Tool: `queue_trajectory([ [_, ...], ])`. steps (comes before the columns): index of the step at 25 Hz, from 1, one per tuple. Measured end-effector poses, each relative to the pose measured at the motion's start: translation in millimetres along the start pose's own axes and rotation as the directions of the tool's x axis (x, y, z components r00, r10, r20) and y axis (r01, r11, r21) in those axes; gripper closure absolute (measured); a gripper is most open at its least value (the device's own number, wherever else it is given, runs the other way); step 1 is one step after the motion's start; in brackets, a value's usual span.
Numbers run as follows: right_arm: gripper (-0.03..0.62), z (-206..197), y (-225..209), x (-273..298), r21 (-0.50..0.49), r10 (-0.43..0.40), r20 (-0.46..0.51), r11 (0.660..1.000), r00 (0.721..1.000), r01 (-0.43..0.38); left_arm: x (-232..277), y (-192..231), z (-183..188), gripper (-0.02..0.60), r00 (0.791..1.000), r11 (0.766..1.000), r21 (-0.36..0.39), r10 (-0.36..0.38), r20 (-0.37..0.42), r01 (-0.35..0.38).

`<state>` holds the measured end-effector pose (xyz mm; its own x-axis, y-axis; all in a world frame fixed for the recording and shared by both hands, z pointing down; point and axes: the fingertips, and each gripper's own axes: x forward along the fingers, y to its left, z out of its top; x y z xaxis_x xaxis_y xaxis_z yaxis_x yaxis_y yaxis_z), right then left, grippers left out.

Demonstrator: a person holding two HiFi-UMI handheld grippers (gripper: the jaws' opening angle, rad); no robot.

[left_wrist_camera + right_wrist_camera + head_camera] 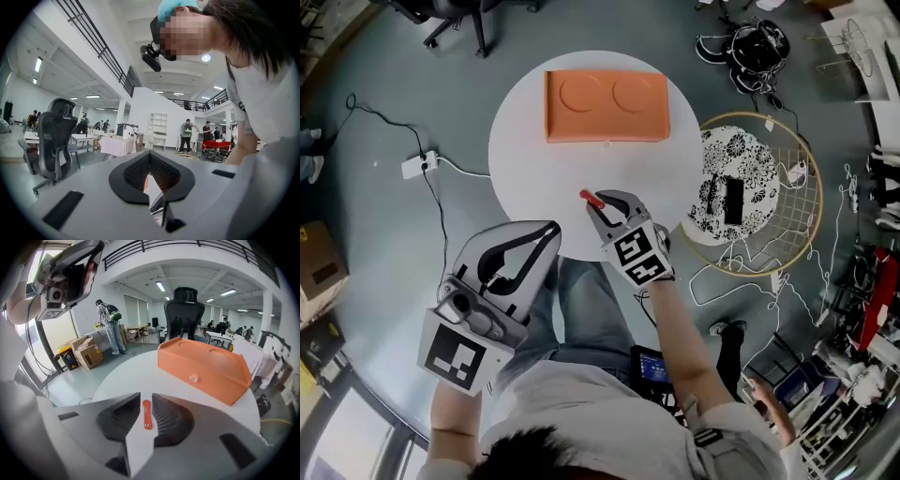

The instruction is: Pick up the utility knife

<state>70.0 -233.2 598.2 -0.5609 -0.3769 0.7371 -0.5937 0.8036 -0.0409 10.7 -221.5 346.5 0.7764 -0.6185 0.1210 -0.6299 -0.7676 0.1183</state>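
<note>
Red utility knife [146, 416] sits between right gripper [602, 211] jaws, narrowed onto handle. I judge grasp made; next, lift off counter [525, 159] below. Left gripper [551, 231] jaws together, empty.

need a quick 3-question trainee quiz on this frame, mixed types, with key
1. True or false: the left gripper holds the utility knife.
2. What stands on the round white table beyond the knife? A) an orange box B) a mug C) a laptop
3. Fill in: the knife's handle is ___ in colour.

Key
1. False. The knife sits between the jaws of the right gripper, which close on both its sides; the left gripper is shut and empty.
2. A
3. red
</note>
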Motion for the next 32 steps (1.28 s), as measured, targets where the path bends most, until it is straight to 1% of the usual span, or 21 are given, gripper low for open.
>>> queue_trajectory([
  [5, 0.516, -17, 2, 16, -0.034, 0.015, -0.075, 0.999, 0.997, -0.018, -3, 5, -6, 0.571, 1.000, 1.000, -0.013, 0.018, -0.008, -0.018],
  [11, 0.513, -37, 3, 27, -0.058, 0.018, -0.154, 0.998, 0.988, -0.027, -4, 4, -9, 0.571, 1.000, 1.000, -0.005, 0.016, -0.013, -0.016],
  [16, 0.510, -37, 2, 30, -0.061, 0.018, -0.170, 0.998, 0.985, -0.029, -5, 5, -11, 0.571, 1.000, 1.000, -0.005, 0.015, -0.026, -0.015],
  [21, 0.503, -37, 0, 32, -0.074, 0.003, -0.212, 0.997, 0.977, -0.019, -5, 3, -13, 0.571, 0.999, 1.000, 0.002, 0.013, -0.029, -0.013],
  [23, 0.530, -37, 1, 33, -0.075, -0.003, -0.219, 0.997, 0.976, -0.014, -7, 3, -16, 0.571, 0.999, 1.000, 0.006, 0.017, -0.033, -0.017],
  [25, 0.533, -37, 1, 33, -0.065, -0.008, -0.219, 0.998, 0.976, -0.006, -9, 3, -17, 0.571, 0.999, 1.000, 0.007, 0.022, -0.035, -0.021],
  [29, 0.539, -36, -5, 28, 0.008, -0.022, -0.199, 1.000, 0.980, 0.024, -11, 1, -14, 0.571, 0.999, 1.000, 0.013, 0.029, -0.038, -0.029],
  [32, 0.539, -29, -5, 21, 0.034, -0.045, -0.165, 0.998, 0.985, 0.051, -18, 2, -12, 0.571, 0.999, 0.999, 0.023, 0.032, -0.035, -0.031],
])
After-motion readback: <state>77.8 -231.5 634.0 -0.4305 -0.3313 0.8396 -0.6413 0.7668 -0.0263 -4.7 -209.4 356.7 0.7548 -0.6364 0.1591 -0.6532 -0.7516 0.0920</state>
